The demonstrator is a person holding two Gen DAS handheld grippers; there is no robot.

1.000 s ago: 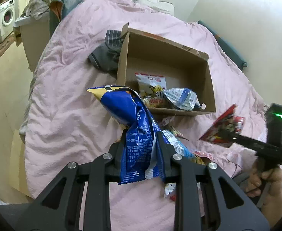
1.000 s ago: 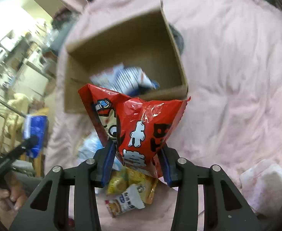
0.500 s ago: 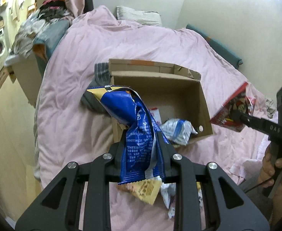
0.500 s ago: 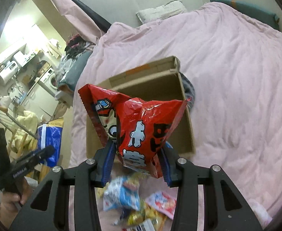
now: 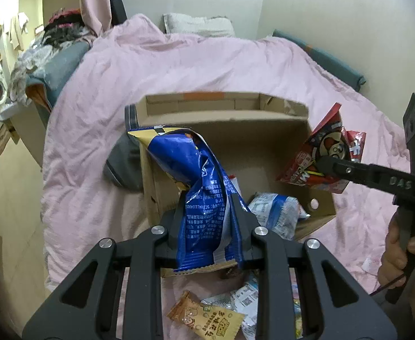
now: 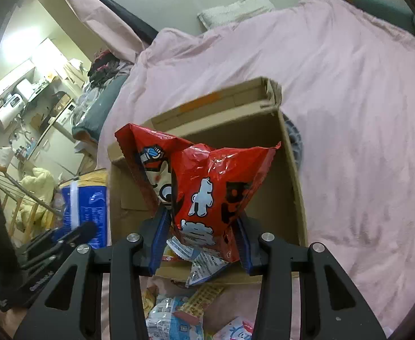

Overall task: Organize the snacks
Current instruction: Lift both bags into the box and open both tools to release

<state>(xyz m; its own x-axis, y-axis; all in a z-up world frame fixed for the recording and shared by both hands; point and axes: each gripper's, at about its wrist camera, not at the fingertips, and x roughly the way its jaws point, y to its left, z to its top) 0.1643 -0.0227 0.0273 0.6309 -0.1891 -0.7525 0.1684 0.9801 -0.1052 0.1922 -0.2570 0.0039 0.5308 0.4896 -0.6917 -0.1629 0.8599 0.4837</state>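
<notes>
left gripper: matte black, triangular cut-outs, silver screws | right gripper: black, blue finger pads, "DAS" lettering, green light | hand: bare skin

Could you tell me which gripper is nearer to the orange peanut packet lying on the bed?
Left. The left gripper hangs just above the peanut packet; the right gripper is off over the box's far side.

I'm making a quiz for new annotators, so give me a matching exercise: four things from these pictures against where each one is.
1 blue bag
2 red bag
3 orange packet
4 white-and-blue packet

A inside the cardboard box
B in the left gripper
C on the pink bedspread, in front of the box
D in the right gripper

Pairs: 1-B, 2-D, 3-C, 4-A
</notes>
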